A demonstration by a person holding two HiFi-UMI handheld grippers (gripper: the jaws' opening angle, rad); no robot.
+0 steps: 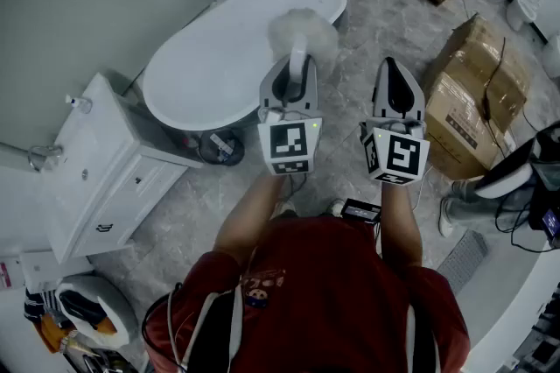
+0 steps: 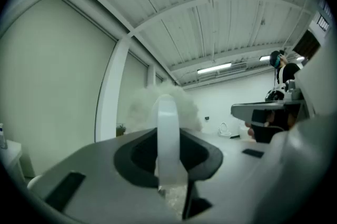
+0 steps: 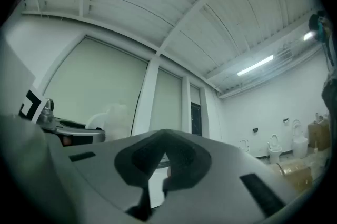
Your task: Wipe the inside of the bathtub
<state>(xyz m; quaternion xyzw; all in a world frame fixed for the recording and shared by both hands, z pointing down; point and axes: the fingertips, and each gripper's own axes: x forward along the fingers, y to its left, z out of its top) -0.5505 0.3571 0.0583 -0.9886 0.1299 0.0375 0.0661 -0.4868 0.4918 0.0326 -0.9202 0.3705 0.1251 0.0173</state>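
Left gripper [image 2: 169,175] is clamped on the thin white handle [image 2: 168,133] of a fluffy duster [image 2: 184,104], and the right gripper [image 3: 160,168] has its jaws together with nothing in them. Both hang well above the white bathtub [image 1: 210,73], which sits on the floor ahead and a bit left. My worry: the handle looks narrow and slick, so pressing the fluff against the curved wall could twist it or pop it out of the grip
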